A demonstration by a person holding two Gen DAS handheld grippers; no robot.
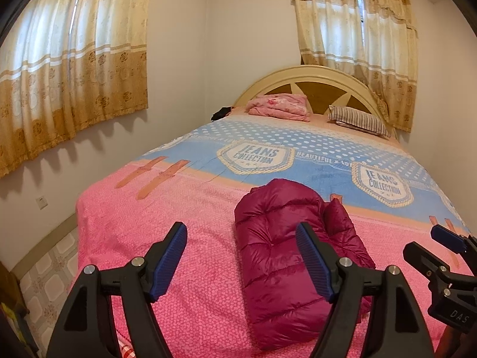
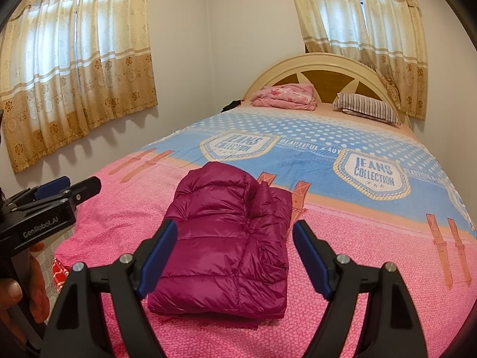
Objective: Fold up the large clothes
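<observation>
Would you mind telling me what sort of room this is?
Most likely a home bedroom: a bed with an arched headboard, a striped pillow, and curtains over the windows.

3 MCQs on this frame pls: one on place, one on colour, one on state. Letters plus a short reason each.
1. Where does the puffer jacket lie?
A. On the pink end of the bedspread
B. Against the headboard
C. On the floor

2. What colour is the jacket?
A. Sky blue
B. Magenta
C. Grey

3. How do the grippers stand?
A. Both shut on the jacket
B. Left shut on a sleeve, right open
C. Both open, holding nothing

Answers:
1 A: it rests on the pink part nearest the cameras, far from the headboard.
2 B: both views show glossy magenta quilting.
3 C: the left gripper and the right gripper have their jaws wide apart, and the folded jacket lies on the bed beyond them, gripped by neither.
</observation>
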